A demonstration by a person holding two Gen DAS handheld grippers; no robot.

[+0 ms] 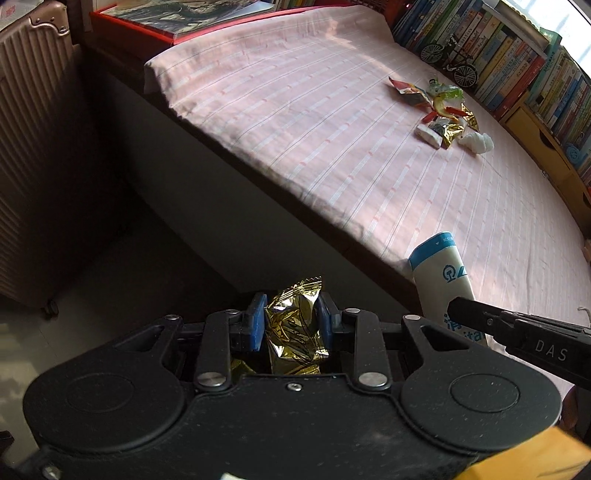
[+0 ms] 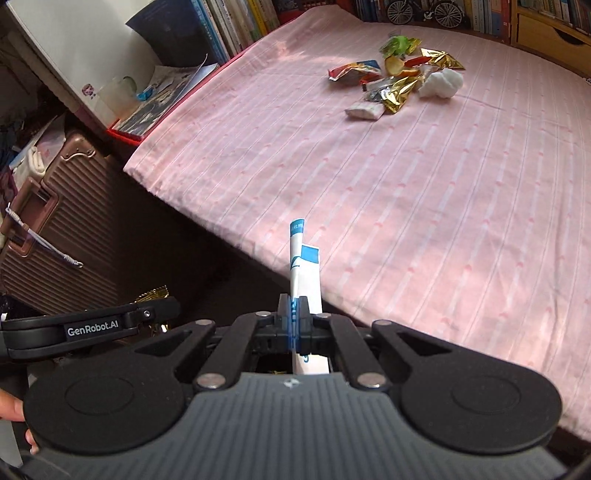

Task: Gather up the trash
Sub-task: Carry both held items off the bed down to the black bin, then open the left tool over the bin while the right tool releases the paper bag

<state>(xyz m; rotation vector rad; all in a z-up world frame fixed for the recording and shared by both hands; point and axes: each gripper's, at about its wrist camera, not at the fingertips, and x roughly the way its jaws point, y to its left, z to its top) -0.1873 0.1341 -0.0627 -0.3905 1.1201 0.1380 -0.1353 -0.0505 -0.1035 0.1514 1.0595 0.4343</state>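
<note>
My left gripper point(image 1: 291, 314) is shut on a crumpled gold foil wrapper point(image 1: 293, 325), held over the dark floor beside the bed. My right gripper point(image 2: 294, 308) is shut on a flattened white and blue paper bag point(image 2: 304, 266), which sticks up past the fingertips at the bed's edge. That same paper bag point(image 1: 443, 277) shows in the left wrist view, with the right gripper's black finger across its lower part. A pile of trash point(image 1: 443, 110) lies far off on the pink bedsheet: gold foil, red and green wrappers and a white tissue wad point(image 2: 441, 83).
The pink striped bed point(image 2: 406, 192) fills the right side of both views. A ribbed rose suitcase point(image 2: 55, 236) stands on the floor to the left. Bookshelves point(image 1: 517, 55) with a small model bicycle point(image 1: 448, 61) line the far side. A red tray of magazines point(image 1: 162, 18) sits at the bed's head.
</note>
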